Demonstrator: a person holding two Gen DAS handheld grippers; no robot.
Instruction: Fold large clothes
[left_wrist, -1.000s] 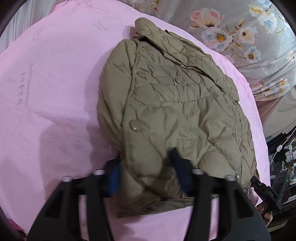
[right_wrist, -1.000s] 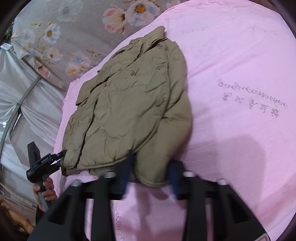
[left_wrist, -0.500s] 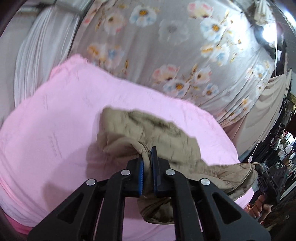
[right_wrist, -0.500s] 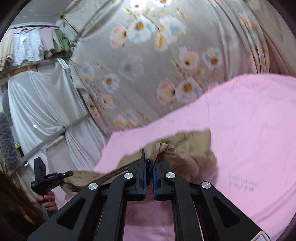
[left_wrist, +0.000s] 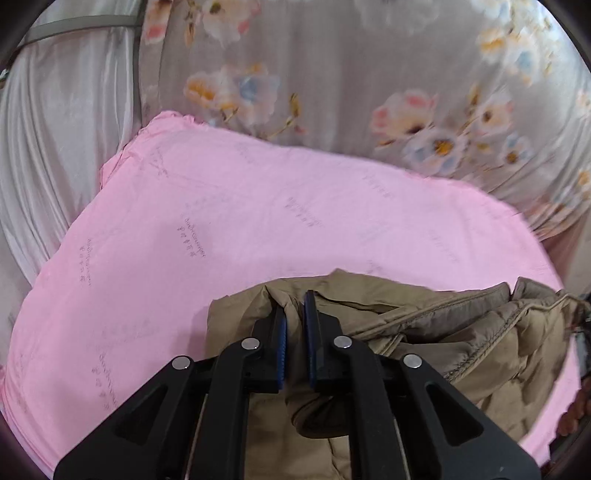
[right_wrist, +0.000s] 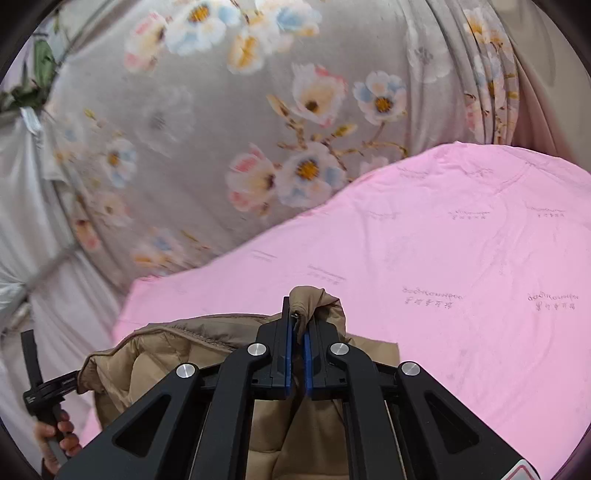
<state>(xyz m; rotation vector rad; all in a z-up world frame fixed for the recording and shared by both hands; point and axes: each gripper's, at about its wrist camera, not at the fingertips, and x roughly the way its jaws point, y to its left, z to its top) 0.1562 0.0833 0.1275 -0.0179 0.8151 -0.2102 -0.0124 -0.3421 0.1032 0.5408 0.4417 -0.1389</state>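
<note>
A sec ago the jacket lay flat on the pink sheet w/ my tools straddling its near hem, wide apart; since then both have clamped shut on the cloth and hauled it up, so the sheet where it lay is bare. Left tool (left_wrist: 294, 334): pads pinched tight on a bunched fold of the khaki quilted jacket (left_wrist: 461, 332). Right tool (right_wrist: 297, 343): same, clenched on a fold w/ a knob of fabric poking out above the tips. Between the two, the jacket hangs slack & crumpled, lining showing, sagging below both tools; whether the lower part touches the bed I can't tell. In the right wrist view, my other hand (right_wrist: 61, 435) shows low at the left edge, gripping its handle. Beyond: the pink sheet (left_wrist: 258, 221) on the bed, the floral curtain (right_wrist: 258, 129) behind.

Step, I reckon: lift & carry the hem over to fold the jacket in half. Next move prob. needs both tools to travel fwd together, kept level & spread so the edge stays taut, then lower onto the collar end before letting go.
</note>
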